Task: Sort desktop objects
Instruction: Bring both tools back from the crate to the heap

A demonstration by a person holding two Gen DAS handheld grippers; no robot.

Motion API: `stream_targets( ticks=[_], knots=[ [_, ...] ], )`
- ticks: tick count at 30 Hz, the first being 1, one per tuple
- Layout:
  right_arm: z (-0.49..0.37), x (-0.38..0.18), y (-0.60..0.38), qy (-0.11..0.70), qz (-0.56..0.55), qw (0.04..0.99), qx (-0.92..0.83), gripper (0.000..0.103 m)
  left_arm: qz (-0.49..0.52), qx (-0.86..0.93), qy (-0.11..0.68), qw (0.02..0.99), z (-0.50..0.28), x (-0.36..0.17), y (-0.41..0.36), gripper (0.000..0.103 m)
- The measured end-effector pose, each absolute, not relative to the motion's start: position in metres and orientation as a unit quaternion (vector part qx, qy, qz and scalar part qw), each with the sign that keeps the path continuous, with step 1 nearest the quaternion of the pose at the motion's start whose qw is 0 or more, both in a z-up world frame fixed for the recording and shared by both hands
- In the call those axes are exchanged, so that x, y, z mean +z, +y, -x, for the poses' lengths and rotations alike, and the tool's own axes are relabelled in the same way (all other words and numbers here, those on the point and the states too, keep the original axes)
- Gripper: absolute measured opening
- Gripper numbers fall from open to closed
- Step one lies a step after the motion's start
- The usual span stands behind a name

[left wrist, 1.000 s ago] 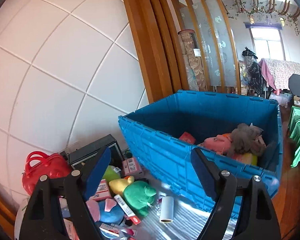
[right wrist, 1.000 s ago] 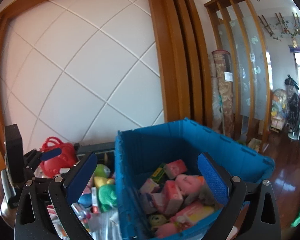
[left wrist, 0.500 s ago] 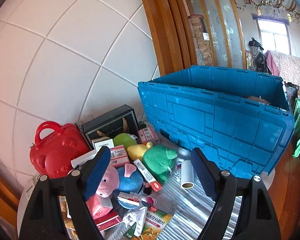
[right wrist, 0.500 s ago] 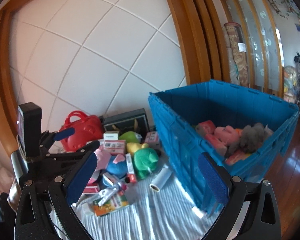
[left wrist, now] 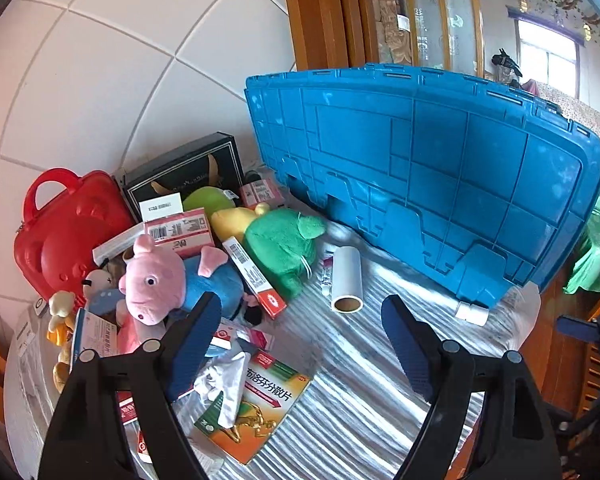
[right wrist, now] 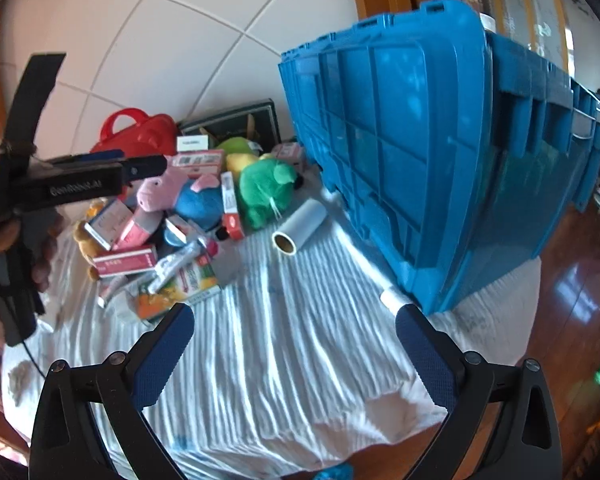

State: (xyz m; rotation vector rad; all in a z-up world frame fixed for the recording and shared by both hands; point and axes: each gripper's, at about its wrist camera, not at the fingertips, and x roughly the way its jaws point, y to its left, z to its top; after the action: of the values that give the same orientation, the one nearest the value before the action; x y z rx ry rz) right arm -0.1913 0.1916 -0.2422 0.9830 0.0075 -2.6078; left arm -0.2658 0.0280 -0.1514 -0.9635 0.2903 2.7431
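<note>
Clutter fills the far left of the striped white cloth (right wrist: 284, 344) as I look along both tools; a blue crate (left wrist: 428, 168) stands on the right of it, its ribbed side wall facing me and its inside hidden from both cameras. My left gripper (left wrist: 300, 340) hangs over the near edge of the heap with its jaws spread wide and nothing between them; my right gripper (right wrist: 296, 348) is likewise wide open and empty, above bare cloth. In the heap I see a pink pig plush (left wrist: 156, 280) in a blue shirt, just beside a green plush (left wrist: 280, 248) and a yellow one (left wrist: 232, 220) behind it; a long white-and-red box (left wrist: 252, 276) lies across the two. A red carry case (left wrist: 64, 236) leans at the wall next to a black box (left wrist: 184, 176). A white paper roll (left wrist: 346, 276) lies alone on the cloth between the heap and the crate, its open end toward me. An orange-and-green medicine box (left wrist: 260, 408) lies flat nearest my left jaws, with crumpled white stuff, perhaps plastic wrap, on top. In the right view a hand (right wrist: 4, 248) grips the left tool's handle.
</note>
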Motion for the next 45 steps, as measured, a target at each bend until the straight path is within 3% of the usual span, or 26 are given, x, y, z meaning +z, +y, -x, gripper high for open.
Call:
stream_targets(
  ticks=[7,18,25,28,31,34,39,42,45],
  knots=[
    [0.236,-0.311,0.194,0.066,-0.368,0.155,-0.914,0.102,0.353,0.922,0.103,0.121,0.277,-0.178,0.039,0.082],
    [0.278,-0.355,0.185,0.182,-0.35,0.157,-0.906,0.102,0.374,0.917,0.091,0.107,0.297,-0.206,0.035,0.082],
    [0.299,-0.375,0.19,0.164,-0.379,0.147,-0.899,0.103,0.403,0.909,0.079,0.077,0.297,-0.224,0.012,0.082],
    [0.294,-0.364,0.185,0.105,-0.397,0.225,-0.884,0.1,0.41,0.907,0.071,0.065,0.293,-0.229,0.0,0.082],
    [0.26,-0.345,0.163,0.146,-0.354,0.269,-0.884,0.102,0.41,0.908,0.067,0.052,0.289,-0.228,-0.012,0.082],
    [0.249,-0.335,0.172,0.16,-0.315,0.219,-0.909,0.103,0.408,0.91,0.055,0.045,0.285,-0.227,-0.022,0.082],
    [0.283,-0.372,0.187,0.132,-0.399,0.17,-0.892,0.103,0.411,0.909,0.047,0.047,0.279,-0.228,-0.029,0.082],
    [0.287,-0.375,0.177,0.088,-0.424,0.212,-0.876,0.102,0.408,0.91,0.057,0.044,0.273,-0.227,-0.033,0.082],
    [0.265,-0.345,0.147,0.098,-0.366,0.273,-0.884,0.103,0.404,0.911,0.068,0.033,0.264,-0.228,-0.043,0.082]
  ],
)
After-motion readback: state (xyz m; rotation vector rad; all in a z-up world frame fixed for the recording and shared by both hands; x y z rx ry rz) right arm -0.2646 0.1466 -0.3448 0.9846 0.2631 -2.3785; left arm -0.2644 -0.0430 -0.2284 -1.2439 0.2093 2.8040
